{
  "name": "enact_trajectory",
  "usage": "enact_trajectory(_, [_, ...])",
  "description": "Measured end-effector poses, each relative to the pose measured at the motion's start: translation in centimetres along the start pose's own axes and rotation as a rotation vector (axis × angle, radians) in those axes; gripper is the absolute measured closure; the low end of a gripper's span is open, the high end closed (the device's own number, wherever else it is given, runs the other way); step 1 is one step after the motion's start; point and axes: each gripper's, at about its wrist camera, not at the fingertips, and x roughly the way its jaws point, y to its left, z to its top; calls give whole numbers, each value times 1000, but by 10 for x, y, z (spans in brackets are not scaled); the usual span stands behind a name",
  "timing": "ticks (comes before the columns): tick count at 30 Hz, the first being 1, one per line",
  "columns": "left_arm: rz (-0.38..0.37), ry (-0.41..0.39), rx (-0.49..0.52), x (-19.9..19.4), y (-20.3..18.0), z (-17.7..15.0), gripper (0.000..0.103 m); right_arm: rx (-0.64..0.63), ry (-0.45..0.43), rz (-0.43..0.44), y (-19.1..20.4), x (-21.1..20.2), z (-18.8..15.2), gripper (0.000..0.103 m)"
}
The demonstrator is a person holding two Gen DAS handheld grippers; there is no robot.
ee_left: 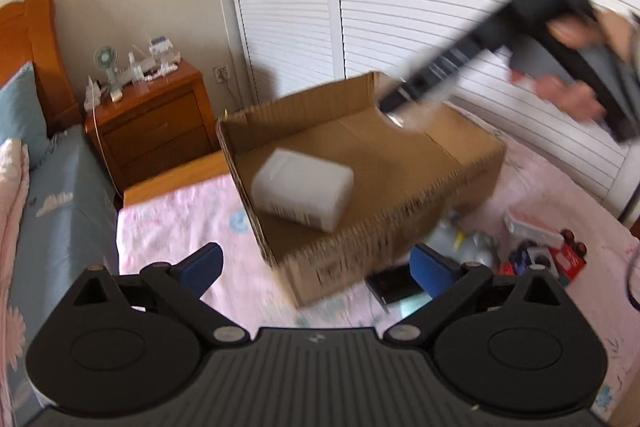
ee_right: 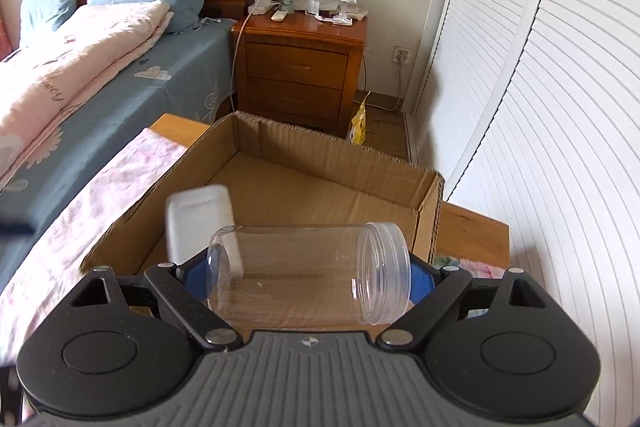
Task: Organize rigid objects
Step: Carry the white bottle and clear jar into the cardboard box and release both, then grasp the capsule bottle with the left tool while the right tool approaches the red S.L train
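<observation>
The right tool grips a clear jar above the cardboard box; the left tool is released. Next: lower toward twelve o'clock beside the white container, then let go.

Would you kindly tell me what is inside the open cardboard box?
A white rectangular plastic container lies inside the brown cardboard box; otherwise bare floor shows. The near wall hides the corner below it.

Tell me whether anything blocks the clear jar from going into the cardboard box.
Nothing visible does. The right gripper holds the clear jar sideways above the open cardboard box; the white container lies at one side, leaving bare floor.
</observation>
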Motion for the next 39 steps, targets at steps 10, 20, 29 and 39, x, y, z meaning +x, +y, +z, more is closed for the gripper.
enact_trajectory(10, [-84, 4, -92, -15, -9, -26, 4, 41, 21, -46, -7, 32, 26, 0])
enact_trajectory(20, [-40, -9, -94, -31, -21, -26, 3, 87, 34, -61, 1, -8, -7, 0])
enact_trajectory(29, [44, -5, -103, -45, -35, -43, 1, 142, 23, -109, 13, -55, -83, 0])
enact_trajectory(39, [28, 23, -97, -39, -55, -65, 1, 292, 39, -190, 16, -73, -187, 0])
